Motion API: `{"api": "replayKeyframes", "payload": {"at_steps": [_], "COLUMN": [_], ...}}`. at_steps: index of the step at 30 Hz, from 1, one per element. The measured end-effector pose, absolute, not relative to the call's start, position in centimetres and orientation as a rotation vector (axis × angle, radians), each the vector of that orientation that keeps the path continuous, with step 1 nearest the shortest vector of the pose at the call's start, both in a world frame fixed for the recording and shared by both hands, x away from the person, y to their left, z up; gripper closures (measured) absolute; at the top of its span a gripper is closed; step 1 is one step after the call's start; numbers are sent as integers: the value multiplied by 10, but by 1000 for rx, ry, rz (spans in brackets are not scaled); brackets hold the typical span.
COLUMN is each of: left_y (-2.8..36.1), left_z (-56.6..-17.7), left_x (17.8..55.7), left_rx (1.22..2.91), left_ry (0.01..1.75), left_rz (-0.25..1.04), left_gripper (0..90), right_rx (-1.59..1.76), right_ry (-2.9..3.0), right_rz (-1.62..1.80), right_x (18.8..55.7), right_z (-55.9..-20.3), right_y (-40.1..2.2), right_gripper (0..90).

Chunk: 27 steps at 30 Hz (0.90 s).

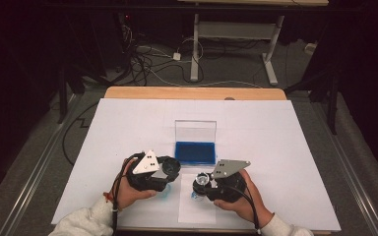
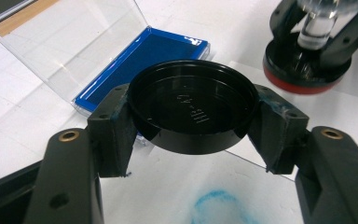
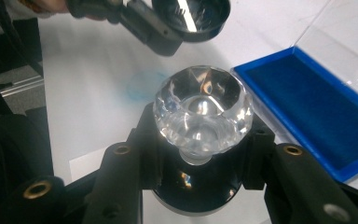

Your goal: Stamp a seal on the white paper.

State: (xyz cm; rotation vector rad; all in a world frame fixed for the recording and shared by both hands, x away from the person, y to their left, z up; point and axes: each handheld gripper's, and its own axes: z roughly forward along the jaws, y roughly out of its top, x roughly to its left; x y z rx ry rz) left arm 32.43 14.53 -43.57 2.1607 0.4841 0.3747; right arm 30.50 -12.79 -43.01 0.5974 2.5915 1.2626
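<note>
My left gripper (image 2: 196,129) is shut on a round black cap (image 2: 193,107), held by its rim with the hollow side up, just above the table. My right gripper (image 3: 200,161) is shut on the black base of a stamp (image 3: 203,107) with a clear faceted crystal knob on top. From the left gripper view the stamp (image 2: 307,60) shows a red rim under its black base. In the high view the left gripper (image 1: 171,169) and the right gripper (image 1: 202,183) sit side by side at the table's near edge, the cap (image 1: 172,167) close to the stamp (image 1: 202,179).
A blue ink pad (image 1: 195,152) lies in a clear hinged case just beyond the grippers, its lid (image 1: 195,130) standing open. A small white paper sheet (image 1: 197,209) lies under the stamp. A blue ink smudge (image 2: 223,207) marks the white table cover (image 1: 285,147).
</note>
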Motion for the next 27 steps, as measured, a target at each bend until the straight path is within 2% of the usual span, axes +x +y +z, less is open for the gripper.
{"api": "replayKeyframes", "payload": {"at_steps": [11, 27], "left_y": [148, 147], "left_z": [-435, -436], "left_x": [323, 322], "left_rx": [2156, 2166], "left_ry": [485, 486], "left_rz": [374, 366], "left_gripper": [367, 367], "right_rx": [576, 549], "right_ry": [2657, 2698], "right_rz": [1218, 1139], "right_x": [302, 301], "right_z": [-466, -463], "right_y": [-117, -119], "right_gripper": [601, 602]}}
